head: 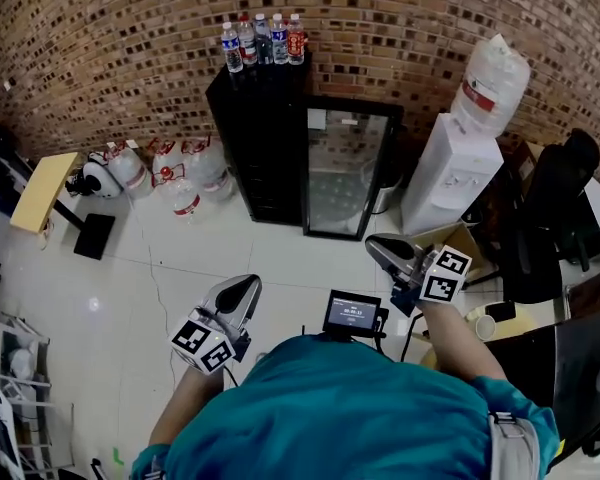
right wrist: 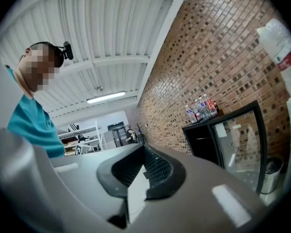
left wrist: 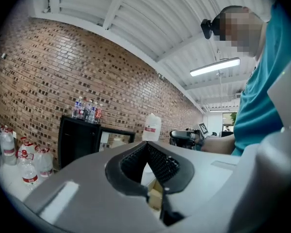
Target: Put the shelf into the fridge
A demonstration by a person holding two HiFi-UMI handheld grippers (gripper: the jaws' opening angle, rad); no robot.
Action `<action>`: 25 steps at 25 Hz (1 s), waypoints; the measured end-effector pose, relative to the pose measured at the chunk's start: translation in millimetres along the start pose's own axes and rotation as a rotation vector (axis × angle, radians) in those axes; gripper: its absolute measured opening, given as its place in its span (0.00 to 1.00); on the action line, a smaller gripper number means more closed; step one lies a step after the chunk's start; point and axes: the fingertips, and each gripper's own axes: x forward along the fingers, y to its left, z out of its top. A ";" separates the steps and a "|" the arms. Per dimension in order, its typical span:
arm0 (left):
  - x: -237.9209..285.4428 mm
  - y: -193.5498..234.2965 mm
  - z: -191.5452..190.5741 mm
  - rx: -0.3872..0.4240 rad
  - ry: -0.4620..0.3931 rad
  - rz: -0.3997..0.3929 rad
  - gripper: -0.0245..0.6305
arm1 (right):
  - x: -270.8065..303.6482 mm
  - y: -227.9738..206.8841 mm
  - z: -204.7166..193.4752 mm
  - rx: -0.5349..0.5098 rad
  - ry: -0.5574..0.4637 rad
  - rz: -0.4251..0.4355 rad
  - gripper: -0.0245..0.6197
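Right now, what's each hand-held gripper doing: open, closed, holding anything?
Left hand-held gripper: closed, empty.
Right hand-held gripper: closed, empty.

You have four small bottles [head: 263, 40], one black fridge [head: 265, 148] with one glass door [head: 348, 173], and four large water jugs [head: 167, 163] on the floor, as far as you can count. There is one water dispenser [head: 455, 173] carrying one big bottle [head: 493, 83]. You hold two grippers: the left gripper [head: 246, 288] and the right gripper [head: 382, 249].
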 end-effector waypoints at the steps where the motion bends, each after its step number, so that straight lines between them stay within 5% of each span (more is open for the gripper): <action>1: 4.2 -6.5 -3.1 0.006 0.004 0.000 0.04 | -5.9 -3.1 -0.7 0.001 0.000 0.003 0.04; 25: -66.5 8.5 29.5 0.028 -0.044 -0.016 0.04 | 31.5 67.5 -15.3 -0.108 0.059 -0.007 0.04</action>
